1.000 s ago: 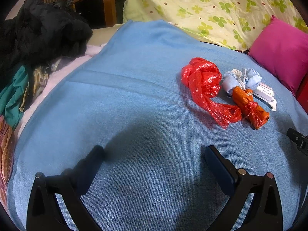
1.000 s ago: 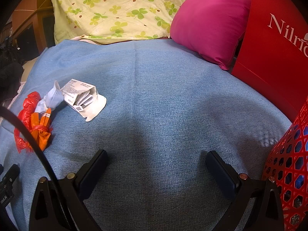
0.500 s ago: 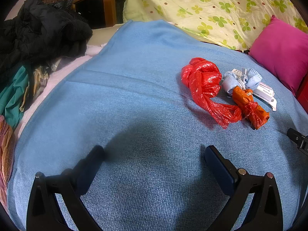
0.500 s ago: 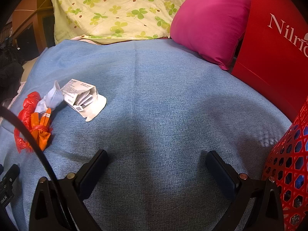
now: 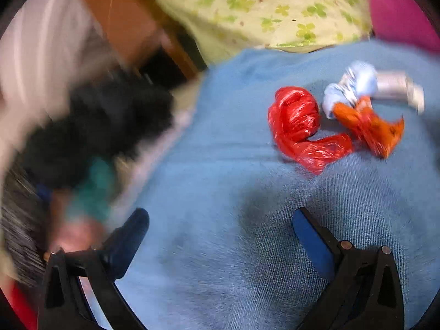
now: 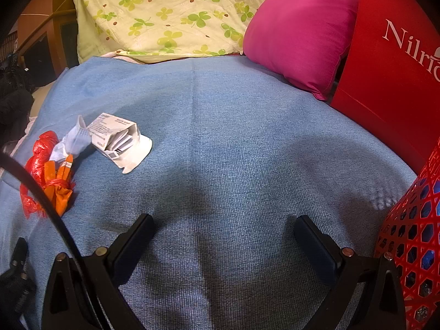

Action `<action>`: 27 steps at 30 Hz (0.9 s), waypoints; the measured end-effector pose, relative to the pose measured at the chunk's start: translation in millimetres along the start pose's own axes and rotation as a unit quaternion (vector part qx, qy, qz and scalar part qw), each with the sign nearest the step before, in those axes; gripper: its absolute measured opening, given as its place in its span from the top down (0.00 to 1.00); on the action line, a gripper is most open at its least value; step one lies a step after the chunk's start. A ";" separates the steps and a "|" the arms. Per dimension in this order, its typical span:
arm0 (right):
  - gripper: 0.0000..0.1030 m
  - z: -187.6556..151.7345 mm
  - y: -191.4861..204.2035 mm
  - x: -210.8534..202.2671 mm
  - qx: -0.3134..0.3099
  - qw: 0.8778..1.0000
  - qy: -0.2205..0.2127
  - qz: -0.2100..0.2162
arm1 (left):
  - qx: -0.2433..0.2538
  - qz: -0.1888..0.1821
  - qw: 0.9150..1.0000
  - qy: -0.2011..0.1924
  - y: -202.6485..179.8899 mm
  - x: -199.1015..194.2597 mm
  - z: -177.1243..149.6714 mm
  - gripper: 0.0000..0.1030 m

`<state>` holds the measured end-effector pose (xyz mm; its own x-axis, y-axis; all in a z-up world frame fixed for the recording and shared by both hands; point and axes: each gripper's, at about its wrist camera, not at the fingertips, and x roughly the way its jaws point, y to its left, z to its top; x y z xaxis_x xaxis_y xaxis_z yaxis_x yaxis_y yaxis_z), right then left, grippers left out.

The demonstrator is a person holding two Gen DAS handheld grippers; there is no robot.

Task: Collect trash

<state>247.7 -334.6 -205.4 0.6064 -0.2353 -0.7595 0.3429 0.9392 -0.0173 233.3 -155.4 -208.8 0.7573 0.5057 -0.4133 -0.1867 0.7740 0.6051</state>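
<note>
Trash lies in a small heap on the blue blanket [image 6: 233,126]. A crumpled red plastic bag [image 5: 299,126], an orange knotted bag [image 5: 368,126], a pale blue wad [image 5: 354,85] and a white carton [image 5: 396,86] show blurred in the left wrist view, ahead and right of my open left gripper [image 5: 220,233]. In the right wrist view the same red bag [image 6: 41,151], orange bag [image 6: 59,184], blue wad [image 6: 73,143] and torn white carton [image 6: 121,143] lie far left of my open right gripper [image 6: 224,233]. Both grippers hold nothing.
A red mesh basket [image 6: 412,233] stands at the right edge beside a red box [image 6: 393,63]. A magenta pillow [image 6: 299,33] and a clover-print pillow [image 6: 170,16] line the back. Dark clothes [image 5: 90,134] pile up left of the blanket.
The left gripper has swung sharply, blurring its view; the trash now sits nearer and more to the upper right. The right gripper has stayed still.
</note>
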 end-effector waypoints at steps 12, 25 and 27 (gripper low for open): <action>0.00 0.6 -8.3 0.2 0.011 1.000 -0.003 0.024 | 0.233 0.354 0.866 -0.265 -105.8 -64.8 -28.0 0.00; 0.00 -0.6 -3.8 0.6 -0.002 1.000 -0.002 0.010 | 0.163 0.313 0.904 -0.240 -88.0 -59.1 -25.6 0.00; 0.00 -1.4 -1.7 -0.1 -0.003 1.000 -0.001 0.008 | 0.163 0.313 0.905 -0.239 -88.1 -60.5 -26.7 0.00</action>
<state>246.0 -335.8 -206.2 0.6141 -0.2202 -0.7579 0.3283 0.9445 -0.0083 187.2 -244.0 -255.2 0.7658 0.5227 0.3746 -0.5375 0.2006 0.8191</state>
